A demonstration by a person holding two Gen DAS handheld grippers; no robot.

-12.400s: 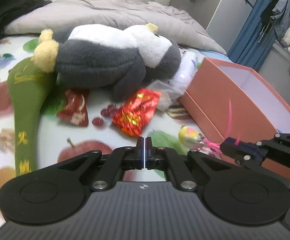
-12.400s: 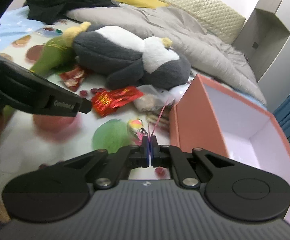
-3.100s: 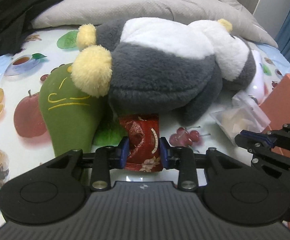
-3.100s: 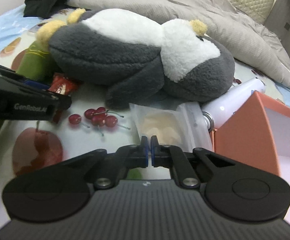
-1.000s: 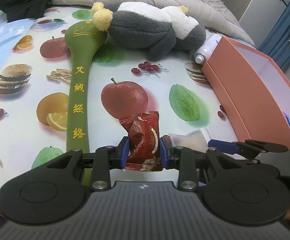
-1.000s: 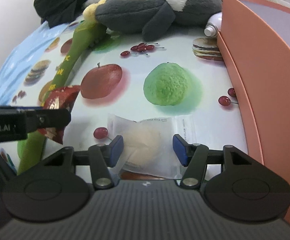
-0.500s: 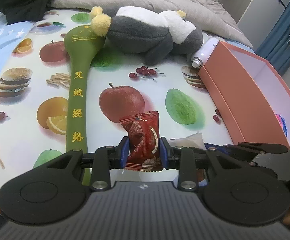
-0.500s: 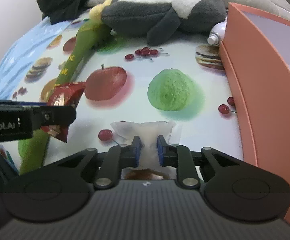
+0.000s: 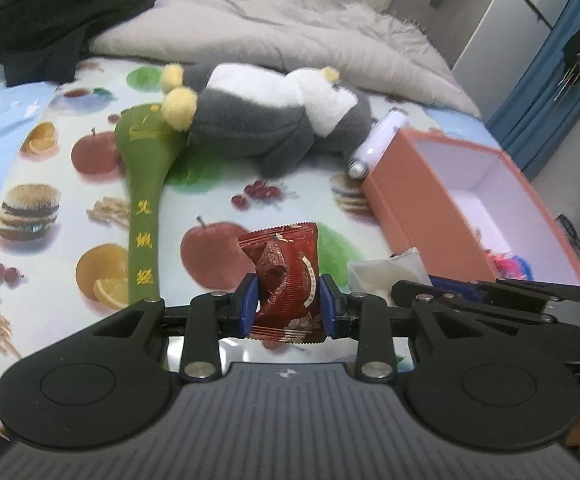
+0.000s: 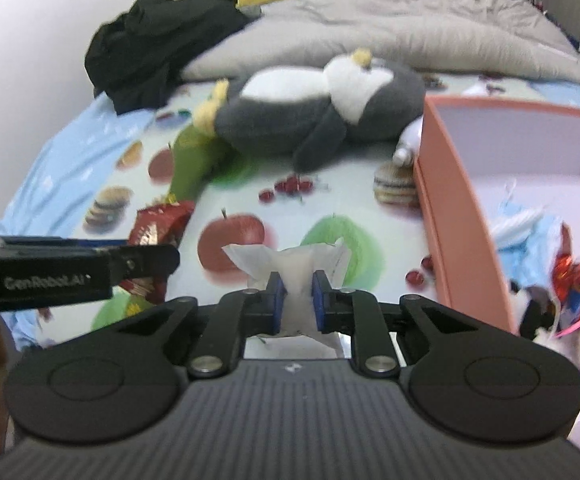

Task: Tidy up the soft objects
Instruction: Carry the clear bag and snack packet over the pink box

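Observation:
My left gripper (image 9: 288, 306) is shut on a dark red snack packet (image 9: 286, 276) and holds it above the fruit-print bed sheet. My right gripper (image 10: 294, 296) is shut on a clear white food pouch (image 10: 296, 272), also lifted off the sheet; the pouch shows in the left wrist view (image 9: 386, 274). The left gripper and red packet (image 10: 158, 228) show at the left of the right wrist view. An open salmon-pink box (image 9: 418, 216) lies to the right, with several soft items inside (image 10: 570, 280). A grey-and-white plush penguin (image 9: 274, 124) lies at the far side.
A long green cloth massage stick (image 9: 142, 200) lies left of the penguin. A white spray bottle (image 9: 374, 144) lies between penguin and box. A grey duvet (image 9: 290, 28) and black clothing (image 9: 62, 12) lie at the back. Blue curtains (image 9: 546, 60) hang at the right.
Both grippers have lifted and pulled back with their packets. The right gripper, open around the pouch a second ago, has shut on it and raised it; the box interior now shows more.

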